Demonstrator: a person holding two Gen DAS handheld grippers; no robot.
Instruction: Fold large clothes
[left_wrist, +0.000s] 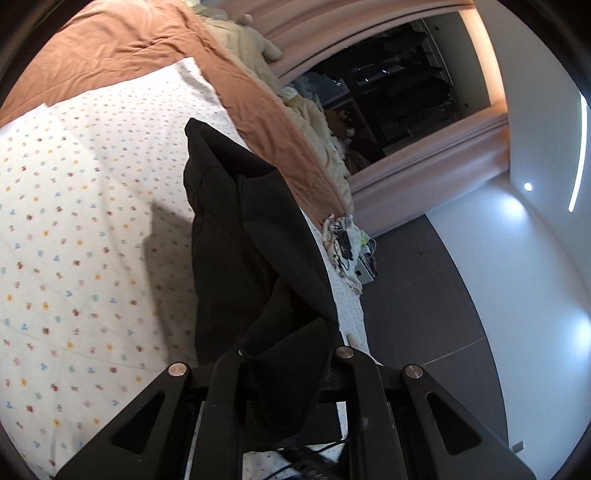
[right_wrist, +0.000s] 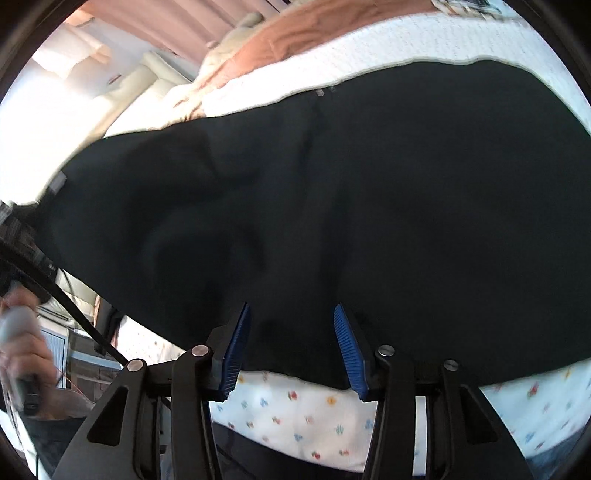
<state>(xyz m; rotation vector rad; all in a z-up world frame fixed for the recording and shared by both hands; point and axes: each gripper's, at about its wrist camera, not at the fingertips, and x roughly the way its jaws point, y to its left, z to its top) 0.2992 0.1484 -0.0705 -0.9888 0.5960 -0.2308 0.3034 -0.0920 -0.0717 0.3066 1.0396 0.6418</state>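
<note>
The left gripper (left_wrist: 284, 369) is clamped on a bunched edge of the black garment (left_wrist: 240, 236), which hangs ahead of its jaws over the floral sheet (left_wrist: 74, 240). The right gripper (right_wrist: 291, 347) stands part open, cloth edge between its pads (right_wrist: 349, 350), unpinched. Better to close squarely on that hem before lifting.

Matt black cloth garment (right_wrist: 369, 203); soft printed cotton sheet (left_wrist: 92, 221); ribbed blue rubber pads (right_wrist: 349, 350), matt black plastic tongs (right_wrist: 291, 350)
</note>
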